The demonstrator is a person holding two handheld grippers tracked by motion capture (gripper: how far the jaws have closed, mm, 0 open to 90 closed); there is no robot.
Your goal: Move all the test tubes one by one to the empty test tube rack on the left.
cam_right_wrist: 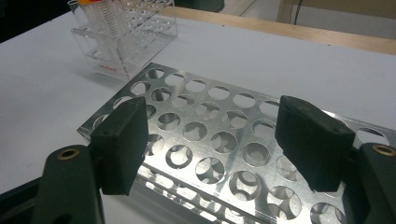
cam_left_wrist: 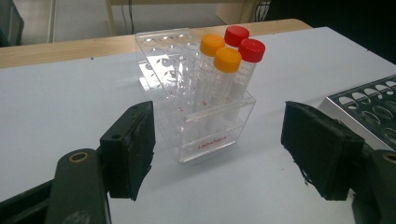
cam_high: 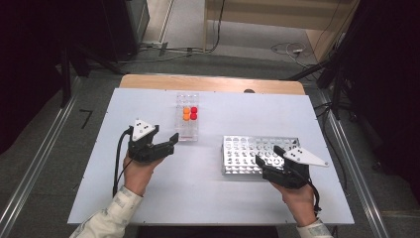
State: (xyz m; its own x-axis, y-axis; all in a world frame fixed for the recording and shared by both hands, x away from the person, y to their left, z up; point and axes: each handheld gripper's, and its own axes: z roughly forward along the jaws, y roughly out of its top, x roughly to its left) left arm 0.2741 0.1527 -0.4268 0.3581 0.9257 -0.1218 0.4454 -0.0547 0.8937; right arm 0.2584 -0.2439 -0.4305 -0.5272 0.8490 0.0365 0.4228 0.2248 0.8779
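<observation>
Fingers [cam_left_wrist: 322, 156] of the left gripper [cam_left_wrist: 217, 154] stand apart, clear rack [cam_left_wrist: 205, 126] just beyond.

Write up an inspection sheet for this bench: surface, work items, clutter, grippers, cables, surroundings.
Surface: white table, bare around the racks, wooden strip along its far edge.
Work items: clear plastic rack holding four capped tubes upright, two orange-capped tubes and two red-capped tubes; metal rack lies with every visible hole empty.
Clutter: nothing seen on the table.
Grippers: left gripper open, jaws facing the clear rack without touching it; right gripper open, jaws over the metal rack, holding nothing.
Cables: left cable loops over the table beside the hand; right cable trails by the wrist.
Surroundings: grey floor, floor rails either side, loose wires beyond the table.
</observation>
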